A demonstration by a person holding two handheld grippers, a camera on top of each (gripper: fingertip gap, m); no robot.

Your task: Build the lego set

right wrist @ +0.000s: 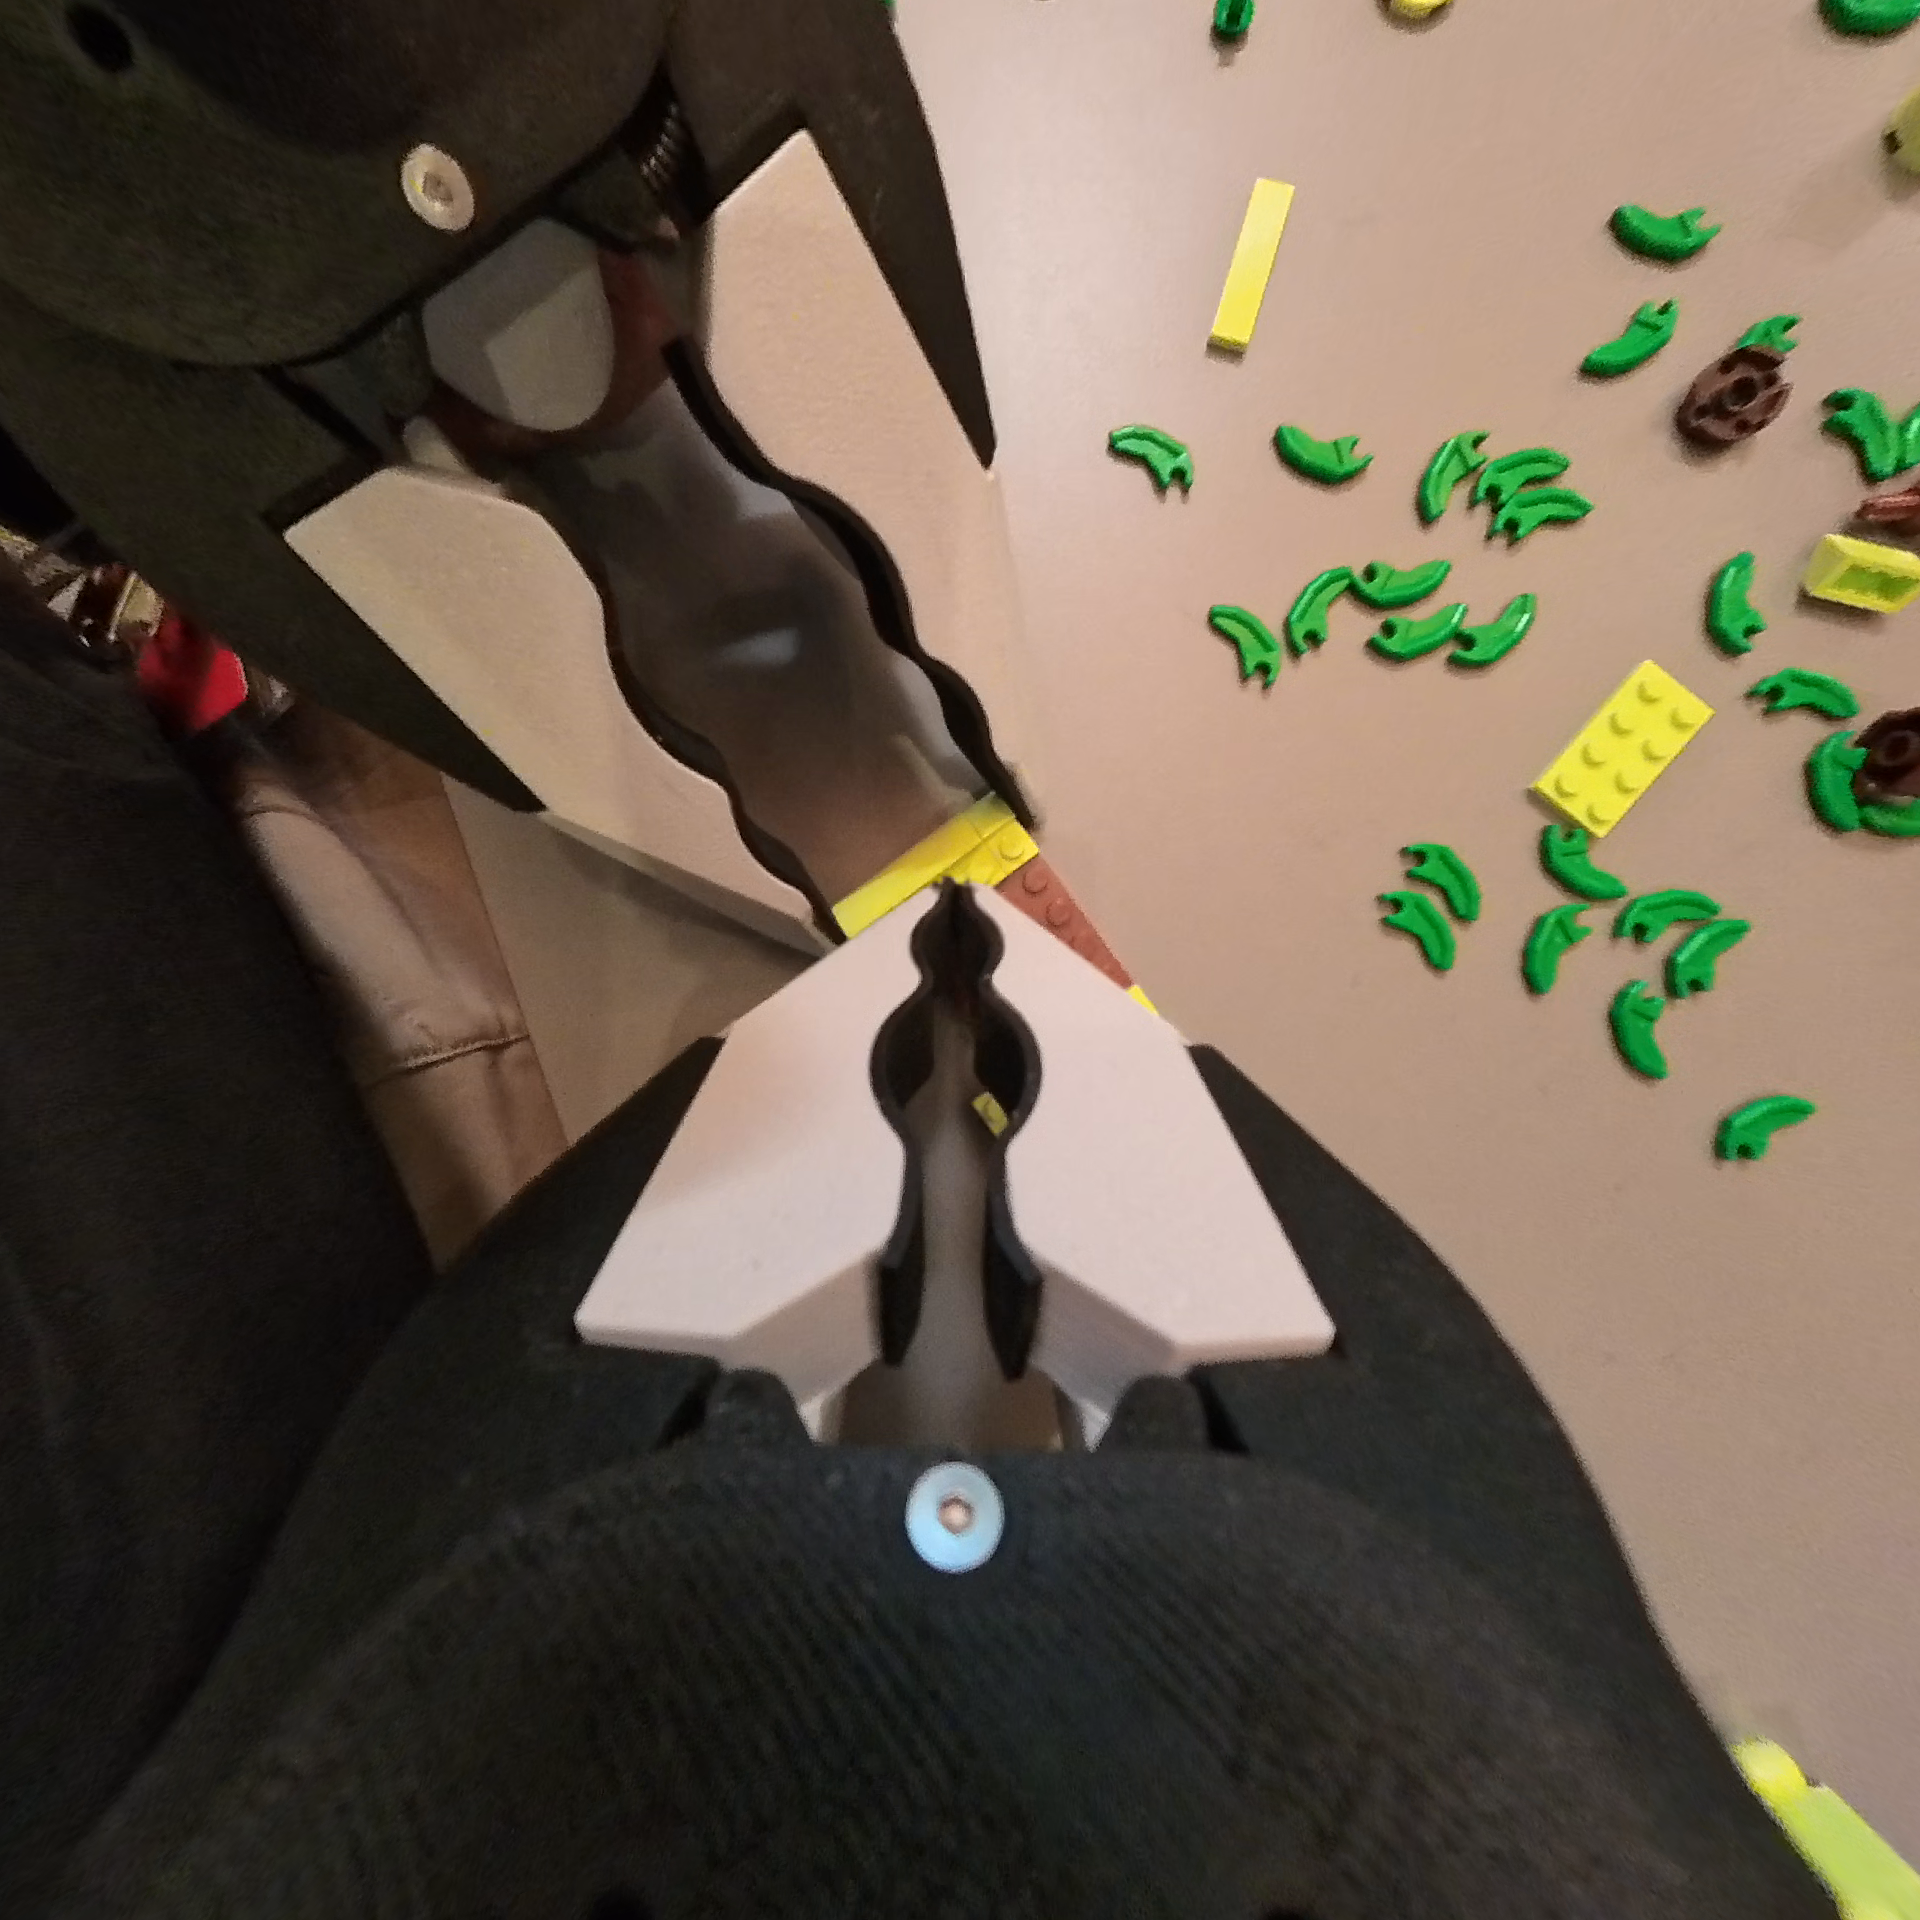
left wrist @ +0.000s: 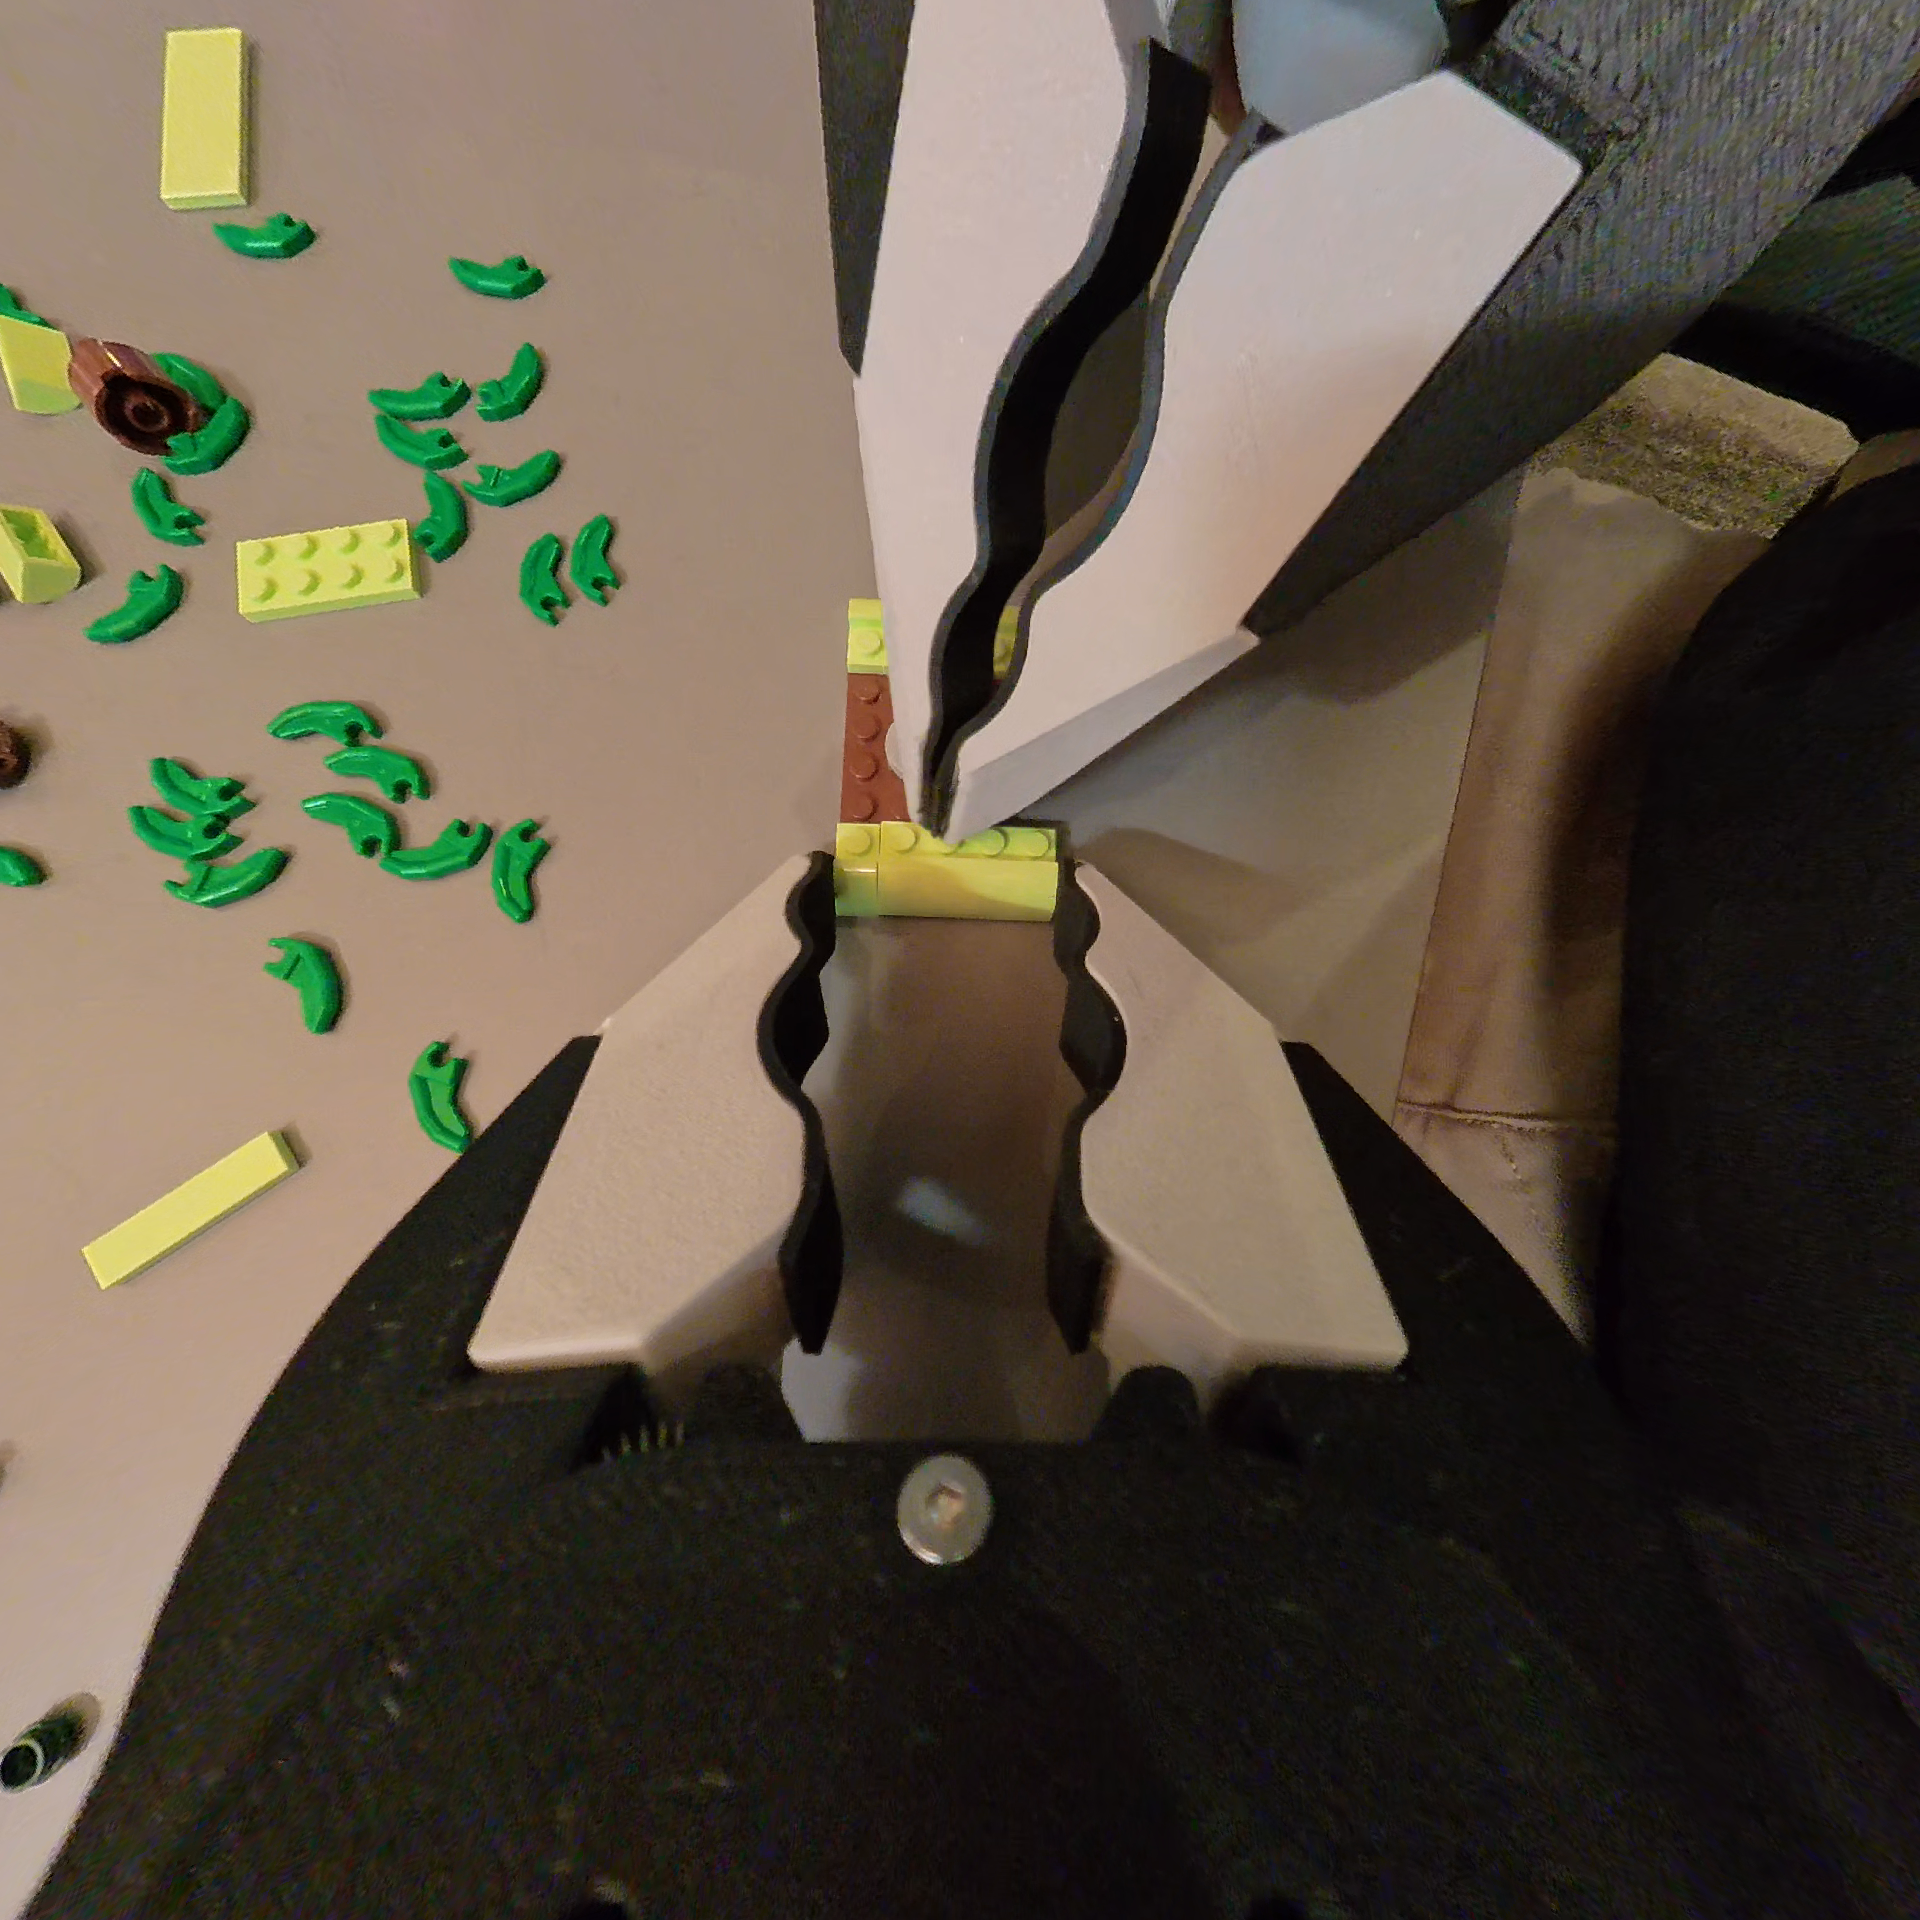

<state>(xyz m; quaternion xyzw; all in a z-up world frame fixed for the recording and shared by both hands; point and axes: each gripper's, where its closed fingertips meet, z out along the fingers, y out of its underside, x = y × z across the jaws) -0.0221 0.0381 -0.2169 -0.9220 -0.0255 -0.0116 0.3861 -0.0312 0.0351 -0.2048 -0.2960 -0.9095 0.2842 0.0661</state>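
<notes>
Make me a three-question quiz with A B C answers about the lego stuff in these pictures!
1. Where does the left gripper hold the lime bricks?
A. between its jaws
B. on top of it
C. nowhere

2. What colour are the curved leaf pieces?
A. red
B. green
C. blue

3. How are the right gripper jaws?
A. wide open
B. missing
C. shut at the tips

Answers:
A, the bricks sit between the tips.
B, all scattered leaves on the table are green.
C, tips meet above the brown plate.
</notes>
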